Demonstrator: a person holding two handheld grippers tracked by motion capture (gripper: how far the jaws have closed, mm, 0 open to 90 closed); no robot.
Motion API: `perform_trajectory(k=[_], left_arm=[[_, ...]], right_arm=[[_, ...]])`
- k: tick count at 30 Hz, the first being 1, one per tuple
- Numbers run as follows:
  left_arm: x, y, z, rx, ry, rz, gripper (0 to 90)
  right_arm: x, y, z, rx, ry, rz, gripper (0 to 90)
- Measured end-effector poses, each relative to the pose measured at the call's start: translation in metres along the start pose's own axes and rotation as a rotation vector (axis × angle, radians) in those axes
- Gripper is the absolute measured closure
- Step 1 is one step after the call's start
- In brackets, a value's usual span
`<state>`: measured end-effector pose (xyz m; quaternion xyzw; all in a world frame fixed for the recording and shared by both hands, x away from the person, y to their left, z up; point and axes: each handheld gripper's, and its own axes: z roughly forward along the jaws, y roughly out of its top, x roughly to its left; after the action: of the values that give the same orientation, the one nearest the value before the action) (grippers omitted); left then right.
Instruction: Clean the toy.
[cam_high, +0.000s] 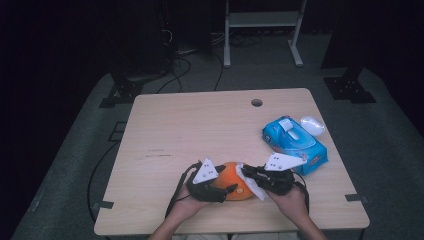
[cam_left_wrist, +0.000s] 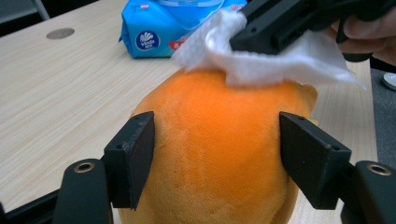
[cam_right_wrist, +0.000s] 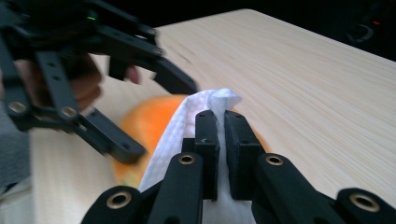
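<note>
The orange plush toy (cam_high: 234, 181) sits on the table (cam_high: 200, 130) close to its near edge, about midway along that edge, with a gripper on each side of it. The left gripper (cam_high: 226, 181) has its jaws around the toy: in the left gripper view the two black pads stand at the flanks of the orange plush toy (cam_left_wrist: 210, 154), against the fabric or nearly so, steadying it rather than squeezing hard; whether they truly press I cannot tell. The right gripper (cam_high: 246, 172) is pressed together on a white wipe (cam_high: 251, 182), and the right gripper view shows the sheet pinched between its closed pads, with the white wipe (cam_right_wrist: 187, 126) bunched up over the tips. In the left gripper view the white wipe (cam_left_wrist: 261, 56) lies on the top of the toy, touching the fabric.

Toward the right edge of the table lies the blue wipes pack (cam_high: 295, 144), its flap lifted, and a small white lid (cam_high: 312, 124) rests just beyond it, at the table's right edge.

As I judge it, the wipe is already drawn from the pack and the cleaning of the toy is under way. Only the top is being covered now; the sides and underside look still to do, and afterwards the wipe needs putting down.
</note>
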<state>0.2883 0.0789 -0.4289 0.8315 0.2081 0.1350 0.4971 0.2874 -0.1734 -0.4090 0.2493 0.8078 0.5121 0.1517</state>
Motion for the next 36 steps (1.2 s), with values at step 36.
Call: perform_trajectory(k=[36], left_arm=[[0.031, -0.008, 0.003, 0.034, -0.133, -0.258, 7.4]], right_arm=[[0.004, -0.011, -0.006, 0.035, 0.101, -0.002, 83.5]])
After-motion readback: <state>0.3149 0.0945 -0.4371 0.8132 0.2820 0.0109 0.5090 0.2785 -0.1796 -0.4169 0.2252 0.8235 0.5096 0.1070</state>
